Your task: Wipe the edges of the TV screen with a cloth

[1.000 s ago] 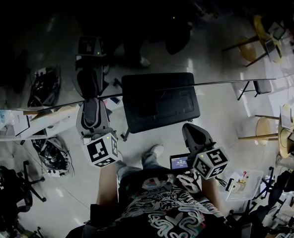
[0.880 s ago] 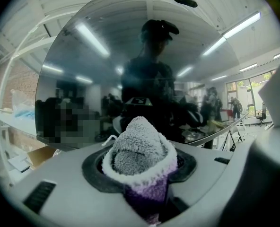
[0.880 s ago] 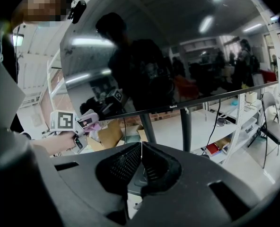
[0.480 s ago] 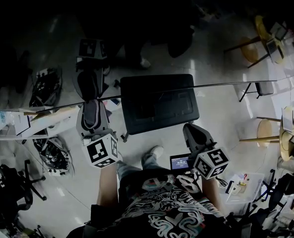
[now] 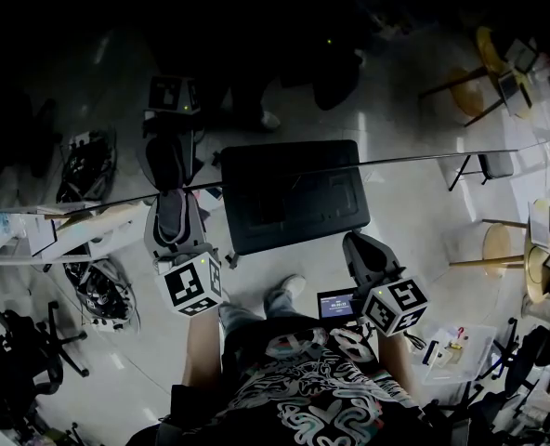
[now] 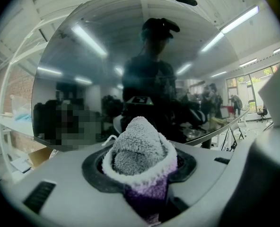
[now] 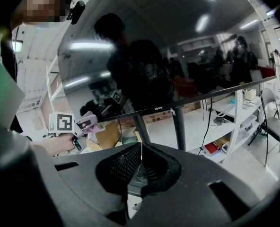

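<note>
— Pinching cloth [image 6: 137,143]: left gripper [image 6: 140,167] fingers, at lower edge of TV screen [image 6: 83,70]. Right gripper [image 7: 140,162] fingers pressed together, empty.
— Likely risk: cloth slides off the edge, bare fingers scrape the glass.

A wooden stool [image 5: 493,243] stands near a folding chair [image 5: 493,164].

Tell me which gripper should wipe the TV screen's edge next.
Left. The left gripper is shut on the cloth close to the TV screen; the right gripper is shut, empty and farther back.
</note>
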{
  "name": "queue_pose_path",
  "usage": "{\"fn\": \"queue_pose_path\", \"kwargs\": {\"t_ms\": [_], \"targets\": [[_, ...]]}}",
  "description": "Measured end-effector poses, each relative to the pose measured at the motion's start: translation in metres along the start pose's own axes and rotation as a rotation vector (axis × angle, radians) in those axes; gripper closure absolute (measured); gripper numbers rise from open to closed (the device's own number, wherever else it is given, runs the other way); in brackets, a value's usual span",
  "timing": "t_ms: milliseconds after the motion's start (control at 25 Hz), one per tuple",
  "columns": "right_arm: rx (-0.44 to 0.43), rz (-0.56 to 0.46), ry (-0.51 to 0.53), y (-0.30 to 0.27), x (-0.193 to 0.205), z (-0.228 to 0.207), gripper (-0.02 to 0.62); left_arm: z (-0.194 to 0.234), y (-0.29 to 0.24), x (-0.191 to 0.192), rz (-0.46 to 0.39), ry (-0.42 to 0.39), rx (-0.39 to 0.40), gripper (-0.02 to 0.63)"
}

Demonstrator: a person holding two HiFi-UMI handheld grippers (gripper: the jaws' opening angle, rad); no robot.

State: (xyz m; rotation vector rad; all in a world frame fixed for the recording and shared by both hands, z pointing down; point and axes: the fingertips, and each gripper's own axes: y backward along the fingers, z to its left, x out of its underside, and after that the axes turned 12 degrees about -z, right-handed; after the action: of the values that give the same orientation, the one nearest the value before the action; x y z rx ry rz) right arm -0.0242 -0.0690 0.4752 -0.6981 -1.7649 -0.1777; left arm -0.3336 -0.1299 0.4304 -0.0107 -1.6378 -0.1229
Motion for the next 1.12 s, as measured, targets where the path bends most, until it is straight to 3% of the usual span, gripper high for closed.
{"fn": "queue_pose_path", "kwargs": {"t_ms": [640, 1120], "targets": [[0.029, -0.028, -0.014, 0.018, -0.010, -0.024, 0.566, -0.027, -0.002, -0.002, -0.001, -0.018, 0.022, 0.402], [0.054, -0.066, 0.015, 0.011, -0.027, 0.007, 0.566, -0.029, -0.001, -0.002, 0.008, -0.003, 0.090, 0.402]]}}
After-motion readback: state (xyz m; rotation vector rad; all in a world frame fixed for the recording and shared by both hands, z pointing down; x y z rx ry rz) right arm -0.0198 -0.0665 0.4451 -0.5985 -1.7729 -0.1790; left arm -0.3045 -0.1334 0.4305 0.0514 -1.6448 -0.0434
